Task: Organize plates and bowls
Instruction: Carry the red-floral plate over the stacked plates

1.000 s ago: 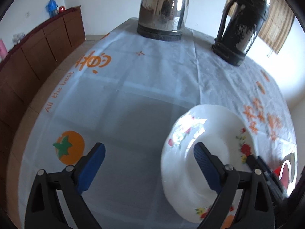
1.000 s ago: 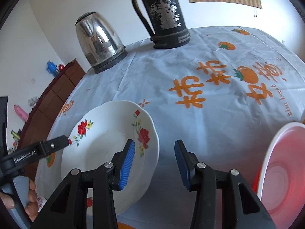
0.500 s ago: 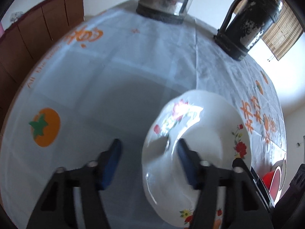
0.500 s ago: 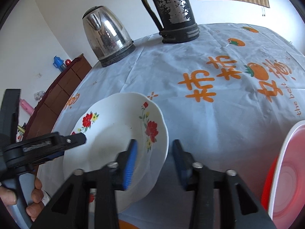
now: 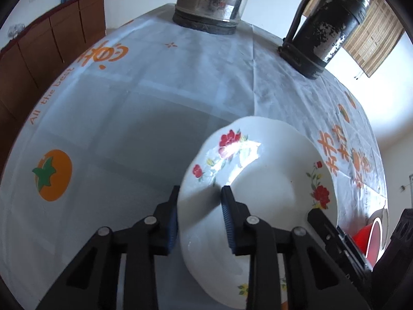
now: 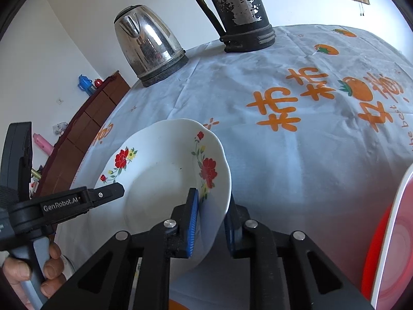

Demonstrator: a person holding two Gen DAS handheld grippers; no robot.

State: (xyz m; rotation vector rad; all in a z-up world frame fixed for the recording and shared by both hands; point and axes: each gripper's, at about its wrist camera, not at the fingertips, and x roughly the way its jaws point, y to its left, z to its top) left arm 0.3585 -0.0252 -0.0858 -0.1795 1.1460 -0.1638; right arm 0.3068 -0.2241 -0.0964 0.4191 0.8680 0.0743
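The flowered plate [image 5: 271, 186] sat near the front edge of the table, on the white cloth [image 5: 144, 108] printed with orange fruit and lettering, and it was caught from two sides at once. The left gripper [image 5: 200, 215] had come at its left rim: one blue pad lay under the outside of the rim and the other inside the dish, and the jaws were closing with the rim between them, the pads about meeting the china. The right gripper [image 6: 210, 219] did the same on the opposite rim, one pad on the inner slope beside a red flower, the other hidden behind the outer wall, its jaws closing as well. To my eye the pairing made sense: a wide, shallow, slippery dish pinched at a single point would swing or slip, so holding it across its width kept it level for a lift

The plate looked slightly tipped in the right-hand view, as if the grip had begun to raise one side, though I could not be sure it had left the cloth

A red bowl [image 6: 387, 232] with a white rim waited just to the right, probably where the plate belonged next. Further back stood a steel kettle [image 6: 147, 49] and a worn black jug [image 6: 237, 13], well clear of the work. A hand [image 6: 38, 268] wrapped the left tool's handle
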